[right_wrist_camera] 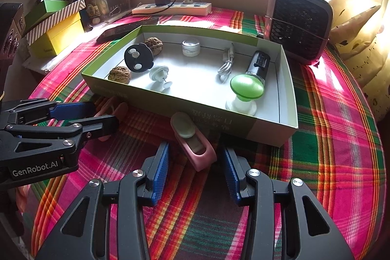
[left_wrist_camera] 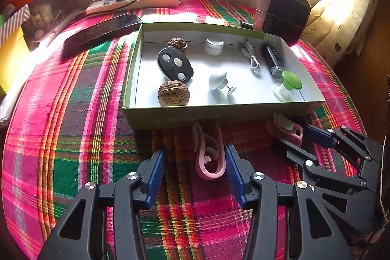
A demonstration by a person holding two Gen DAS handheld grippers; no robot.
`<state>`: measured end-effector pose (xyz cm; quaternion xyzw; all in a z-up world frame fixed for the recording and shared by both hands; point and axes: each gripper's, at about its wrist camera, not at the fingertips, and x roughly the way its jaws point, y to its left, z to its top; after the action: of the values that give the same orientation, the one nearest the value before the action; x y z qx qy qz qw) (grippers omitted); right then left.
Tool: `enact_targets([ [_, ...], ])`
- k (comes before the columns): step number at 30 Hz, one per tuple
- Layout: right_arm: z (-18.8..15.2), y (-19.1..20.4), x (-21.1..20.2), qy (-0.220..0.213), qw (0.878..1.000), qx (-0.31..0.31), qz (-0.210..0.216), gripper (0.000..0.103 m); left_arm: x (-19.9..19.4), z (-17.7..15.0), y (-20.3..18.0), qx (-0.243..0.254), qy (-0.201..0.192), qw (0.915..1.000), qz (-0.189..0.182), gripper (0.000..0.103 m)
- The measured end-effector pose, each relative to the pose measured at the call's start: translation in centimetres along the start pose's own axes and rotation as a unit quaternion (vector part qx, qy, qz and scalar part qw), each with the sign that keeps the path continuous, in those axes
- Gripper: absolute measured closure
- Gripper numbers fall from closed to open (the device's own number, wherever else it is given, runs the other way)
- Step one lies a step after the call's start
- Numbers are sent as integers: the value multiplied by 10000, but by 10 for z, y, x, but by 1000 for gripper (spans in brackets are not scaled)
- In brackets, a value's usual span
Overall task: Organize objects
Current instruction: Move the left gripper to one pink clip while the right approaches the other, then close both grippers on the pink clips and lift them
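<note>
Left gripper (left_wrist_camera: 195,157), jaws apart, straddles a pink clip (left_wrist_camera: 209,157) lying on the plaid cloth (left_wrist_camera: 73,138), long axis toward the box (left_wrist_camera: 219,113); right gripper (right_wrist_camera: 195,160), jaws apart, flanks a pink holder (right_wrist_camera: 195,145), untouched. Its long axis runs toward the box's front wall; beyond, a green-capped knob (right_wrist_camera: 246,89) stands upright inside.

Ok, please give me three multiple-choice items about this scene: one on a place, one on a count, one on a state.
1. Where does the pink plastic loop clip lie? A on the plaid cloth before the green-rimmed cardboard box; B inside that box; C on a shelf.
2. How many brown walnuts are in the box? A one; B two; C four.
3. The right tool is: A open around the pink plastic holder; B shut on a walnut; C out of view.
Key: A, clip rests on cloth; B, two show; A, gaps beside both pads.
</note>
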<state>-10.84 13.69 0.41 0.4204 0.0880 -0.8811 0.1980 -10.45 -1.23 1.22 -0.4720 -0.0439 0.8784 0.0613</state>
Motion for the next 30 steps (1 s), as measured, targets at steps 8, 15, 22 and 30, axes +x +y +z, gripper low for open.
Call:
enact_targets([
  [8,0,-2,0,-15,10000,45,-1,75,-1,-2,3,5,-65,9999,116,70],
  [15,0,0,-1,-17,10000,17,2,76,-1,-2,6,-20,-103,9998,157,80],
  [22,-1,0,-1,-18,10000,3,-9,77,-2,-3,7,11,-137,9997,179,81],
  [30,-2,2,-1,-22,10000,-18,-4,81,-3,-4,6,22,-138,9997,180,81],
])
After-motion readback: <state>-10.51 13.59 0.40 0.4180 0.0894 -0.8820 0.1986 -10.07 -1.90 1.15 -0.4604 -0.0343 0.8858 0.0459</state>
